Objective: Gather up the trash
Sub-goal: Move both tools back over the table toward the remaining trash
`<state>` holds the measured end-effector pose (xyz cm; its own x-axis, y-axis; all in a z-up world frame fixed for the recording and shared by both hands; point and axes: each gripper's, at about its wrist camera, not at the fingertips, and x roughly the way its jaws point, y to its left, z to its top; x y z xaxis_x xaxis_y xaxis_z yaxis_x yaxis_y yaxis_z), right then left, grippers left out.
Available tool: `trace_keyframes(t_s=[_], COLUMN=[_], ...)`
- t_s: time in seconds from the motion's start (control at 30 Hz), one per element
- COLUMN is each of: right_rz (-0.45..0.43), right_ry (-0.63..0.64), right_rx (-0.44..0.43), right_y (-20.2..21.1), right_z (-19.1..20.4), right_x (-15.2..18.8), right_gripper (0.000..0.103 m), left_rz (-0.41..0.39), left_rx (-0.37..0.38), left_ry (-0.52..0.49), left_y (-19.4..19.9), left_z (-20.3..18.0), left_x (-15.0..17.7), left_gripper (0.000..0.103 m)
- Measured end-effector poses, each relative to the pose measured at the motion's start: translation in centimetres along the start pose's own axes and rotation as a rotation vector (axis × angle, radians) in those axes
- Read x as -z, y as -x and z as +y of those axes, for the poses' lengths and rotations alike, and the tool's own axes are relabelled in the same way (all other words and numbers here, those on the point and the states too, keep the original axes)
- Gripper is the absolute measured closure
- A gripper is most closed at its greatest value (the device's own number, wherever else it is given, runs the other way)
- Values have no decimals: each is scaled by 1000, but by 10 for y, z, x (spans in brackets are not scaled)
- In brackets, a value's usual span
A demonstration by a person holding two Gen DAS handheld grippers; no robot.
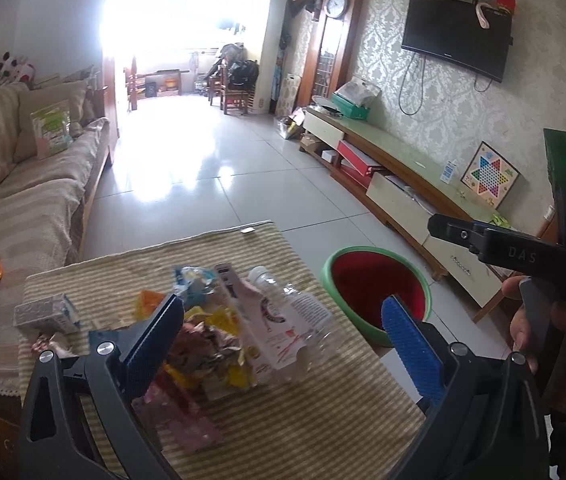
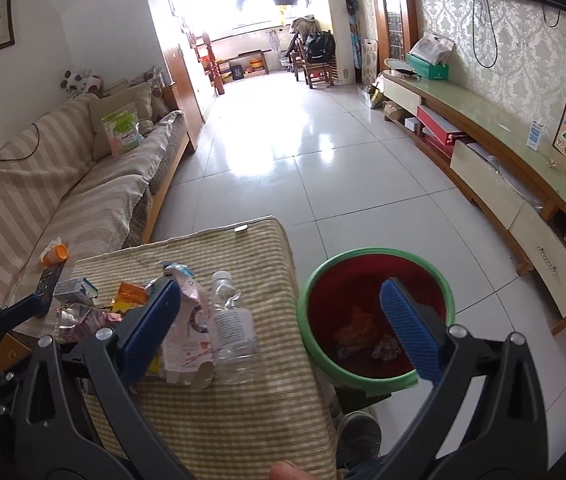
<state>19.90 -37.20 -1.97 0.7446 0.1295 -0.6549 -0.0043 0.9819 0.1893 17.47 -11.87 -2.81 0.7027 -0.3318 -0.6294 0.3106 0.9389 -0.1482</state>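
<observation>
Both grippers' fingers are spread wide with nothing gripped. Left gripper hangs above the trash pile on the striped table, wrappers and bottle below its gap. Right gripper has the bottle under its left pad and the bin under its right
</observation>
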Motion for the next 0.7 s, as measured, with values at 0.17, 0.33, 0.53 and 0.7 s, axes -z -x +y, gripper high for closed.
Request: trace_keyframes(t_s=[0.17,0.33,0.53,0.7], right_rz=[27,38,72,114], right_ry=[-35,11,69,82], right_rx=[-11,-33,-63,-86], right_y=[-6,-18,-30,-41], right_z=[24,51,73,77], right_x=[12,27,42,44], right_gripper=[5,5,5,5], left_rz=[1,-9,-15,12], left_rx=[-80,-130,-190,-207], left_ry=[75,149,252,333], left_y=[31,53,67,60], left_z=[48,90,135,163], left_x=[22,43,66,80], left_gripper=[8,8,8,8])
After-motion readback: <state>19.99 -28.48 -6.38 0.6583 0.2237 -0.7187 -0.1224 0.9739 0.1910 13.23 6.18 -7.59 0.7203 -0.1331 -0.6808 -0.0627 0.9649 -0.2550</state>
